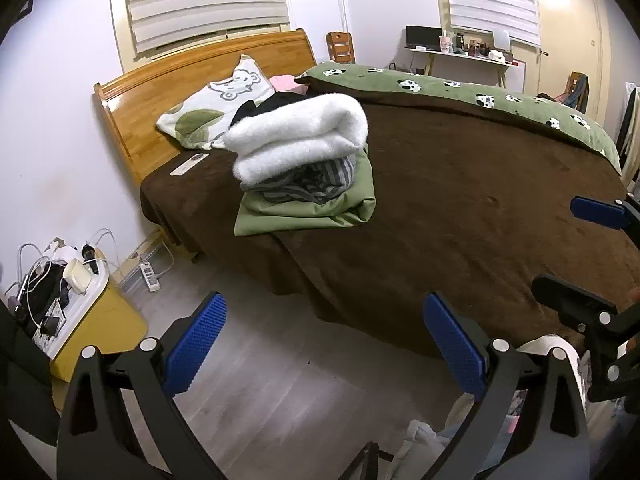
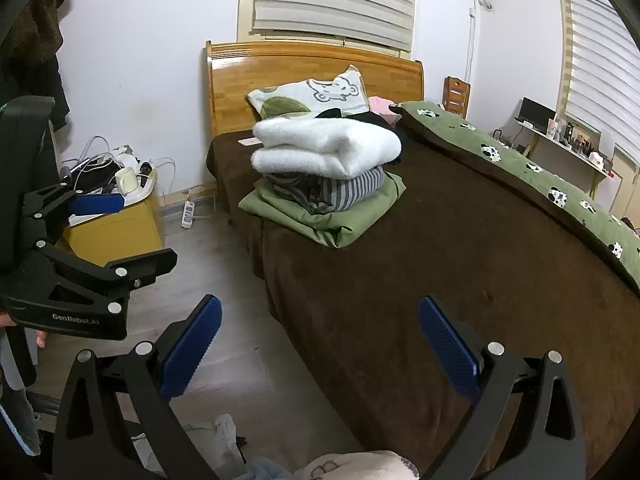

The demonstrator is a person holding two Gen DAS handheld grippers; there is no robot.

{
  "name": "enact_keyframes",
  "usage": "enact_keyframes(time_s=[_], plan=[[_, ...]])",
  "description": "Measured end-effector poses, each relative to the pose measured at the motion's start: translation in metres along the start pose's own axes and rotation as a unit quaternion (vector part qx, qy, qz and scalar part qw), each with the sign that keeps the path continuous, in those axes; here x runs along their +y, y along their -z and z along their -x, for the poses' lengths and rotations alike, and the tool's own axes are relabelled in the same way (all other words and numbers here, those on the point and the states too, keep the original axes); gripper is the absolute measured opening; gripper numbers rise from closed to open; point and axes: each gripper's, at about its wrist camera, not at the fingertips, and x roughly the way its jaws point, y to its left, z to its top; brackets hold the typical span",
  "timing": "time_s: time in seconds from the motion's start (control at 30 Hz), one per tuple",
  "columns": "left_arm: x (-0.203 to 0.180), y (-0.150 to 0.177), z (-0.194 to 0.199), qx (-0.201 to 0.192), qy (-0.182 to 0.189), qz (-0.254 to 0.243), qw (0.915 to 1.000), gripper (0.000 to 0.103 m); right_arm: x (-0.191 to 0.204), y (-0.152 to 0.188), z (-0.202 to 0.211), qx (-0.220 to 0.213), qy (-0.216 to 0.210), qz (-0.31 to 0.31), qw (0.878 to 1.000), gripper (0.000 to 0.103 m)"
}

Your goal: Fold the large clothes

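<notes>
A stack of folded clothes sits on the brown bed cover near the headboard. It has a white fleece [image 1: 300,140] [image 2: 324,146] on top, a striped garment [image 1: 316,182] [image 2: 348,192] in the middle and a green piece [image 1: 308,214] [image 2: 328,224] underneath. My left gripper [image 1: 324,344] [image 2: 128,232] is open and empty above the floor beside the bed. My right gripper [image 2: 320,348] [image 1: 584,256] is also open and empty, over the bed's near edge. Pale unfolded fabric [image 2: 356,466] [image 1: 424,436] lies low under both grippers.
The brown bed cover [image 1: 460,208] [image 2: 440,240] spreads wide to the right of the stack. A green panda duvet [image 1: 440,88] [image 2: 520,160] runs along the far side, and a pillow [image 1: 216,100] leans on the headboard. A cluttered yellow bedside cabinet [image 1: 96,320] [image 2: 116,232] and a power strip [image 2: 188,214] stand left.
</notes>
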Motion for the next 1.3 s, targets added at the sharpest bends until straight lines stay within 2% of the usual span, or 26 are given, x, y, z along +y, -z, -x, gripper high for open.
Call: enact_keyframes(time_s=[0.73,1.3], plan=[[0.006,0.001,-0.001,0.004,-0.036,0.007,0.9993,0.096,0.008,0.002,-0.013,0.016,-0.003,0.016,1.0,0.097],[0.011,0.001,-0.001,0.006,-0.032,0.016,0.9994,0.097,0.011,0.004,-0.018,0.025,-0.005,0.021,0.999,0.097]])
